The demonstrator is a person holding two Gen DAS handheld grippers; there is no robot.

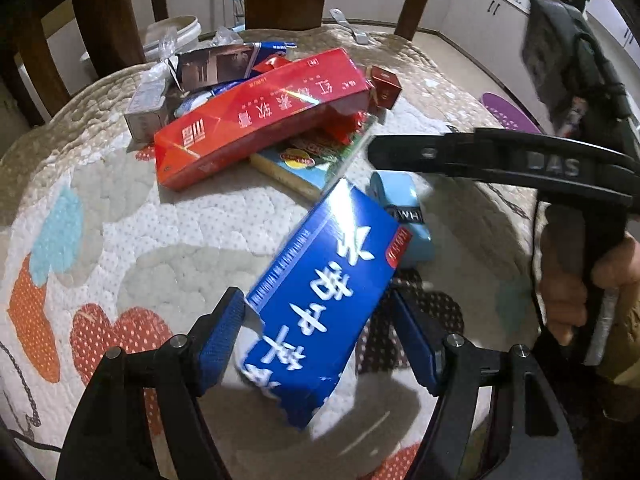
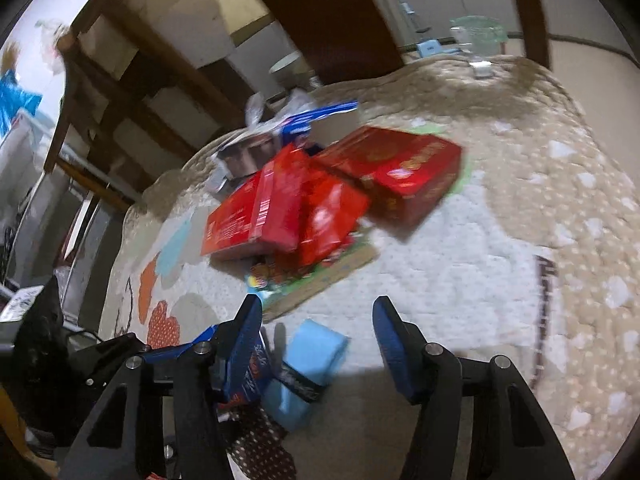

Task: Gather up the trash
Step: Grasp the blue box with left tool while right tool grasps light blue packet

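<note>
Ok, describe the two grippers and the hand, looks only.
Both grippers, left gripper and right gripper, have black angular plastic frames with silver pivot pins and blue textured fingers. The left wrist view shows the right one's black body embossed with grey letters "DAS". The hand on its handle is bare; a tan sleeve edge shows below.

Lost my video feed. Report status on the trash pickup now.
Left gripper around blue box, grip unconfirmed. Right gripper open, empty, above light blue pack. Red carton pile still on table. Nothing blocking.
</note>
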